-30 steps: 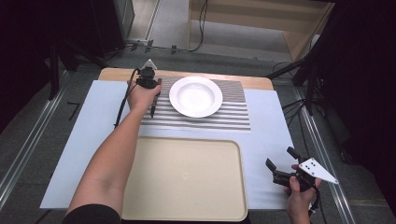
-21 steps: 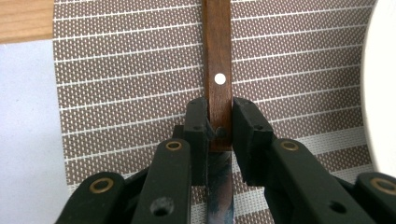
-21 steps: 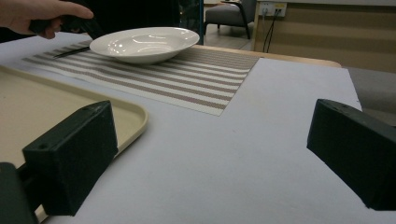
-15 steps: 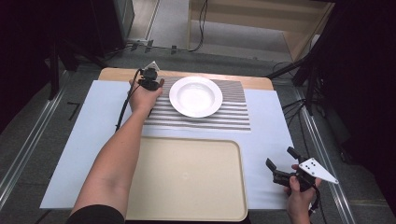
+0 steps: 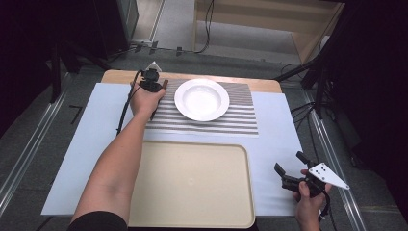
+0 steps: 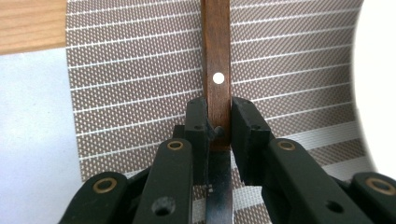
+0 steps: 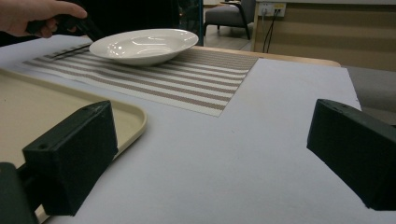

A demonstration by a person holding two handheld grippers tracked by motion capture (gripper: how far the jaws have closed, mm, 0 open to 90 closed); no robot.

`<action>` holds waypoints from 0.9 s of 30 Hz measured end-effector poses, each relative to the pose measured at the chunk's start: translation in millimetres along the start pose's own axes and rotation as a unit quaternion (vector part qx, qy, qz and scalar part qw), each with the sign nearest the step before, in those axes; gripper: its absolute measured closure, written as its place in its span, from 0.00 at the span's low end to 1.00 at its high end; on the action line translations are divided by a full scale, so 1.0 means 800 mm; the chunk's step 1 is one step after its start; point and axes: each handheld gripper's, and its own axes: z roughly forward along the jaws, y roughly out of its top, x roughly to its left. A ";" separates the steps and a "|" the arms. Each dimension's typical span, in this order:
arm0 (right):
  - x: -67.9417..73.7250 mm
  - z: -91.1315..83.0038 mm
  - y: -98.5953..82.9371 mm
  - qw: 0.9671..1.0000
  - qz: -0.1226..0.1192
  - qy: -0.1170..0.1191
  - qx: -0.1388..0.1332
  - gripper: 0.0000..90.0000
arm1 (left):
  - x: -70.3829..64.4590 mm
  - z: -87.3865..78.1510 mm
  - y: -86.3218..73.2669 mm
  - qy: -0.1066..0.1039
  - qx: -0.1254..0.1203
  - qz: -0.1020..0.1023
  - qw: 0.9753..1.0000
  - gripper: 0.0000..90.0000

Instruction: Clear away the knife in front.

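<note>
Left gripper view looks straight down the knife (image 6: 217, 93): a dark wooden handle with a pale rivet runs away from the left claw (image 6: 218, 127), and a steel blade passes back under it toward the camera. Both jaws are closed almost fully, pressing the handle's two flat sides right where wood meets blade, so this claw has the knife in its grip. The knife lies on or just over the striped placemat (image 6: 140, 93); whether it is lifted clear I cannot tell. I judge it light and rigid, unlikely to bend or break, though the smooth wood could twist between the pads if held by a narrow patch; the junction near the blade looks like a sound place to hold, close to its balance and away from the edge. To this claw's right, just beside the knife, sits the white plate (image 5: 201, 99), glazed, likely slippery and breakable, best taken by its rim. Nearer the person lies the beige tray (image 5: 192, 183), bare. The right claw (image 5: 291, 169) hovers beyond the tray's right edge with jaws spread wide, holding nothing. Counted: one knife, one plate, one placemat, one tray, two claws.
</note>
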 end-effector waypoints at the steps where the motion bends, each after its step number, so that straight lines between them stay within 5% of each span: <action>1: 0.000 0.000 0.000 1.000 0.000 0.000 0.001 0.00 | 0.001 -0.003 0.000 -0.001 -0.001 0.001 1.000 0.86; 13: 0.001 0.000 0.000 1.000 -0.001 -0.001 0.002 0.00 | 0.004 -0.039 -0.007 -0.020 -0.022 0.012 0.999 0.86; 18: 0.001 0.000 0.000 1.000 -0.002 -0.002 0.002 0.00 | 0.006 -0.058 -0.023 -0.049 -0.036 0.005 0.998 0.86; 27: 0.001 0.001 0.000 1.000 -0.004 -0.002 0.003 0.00 | 0.002 -0.077 -0.043 -0.060 -0.041 0.029 0.997 0.86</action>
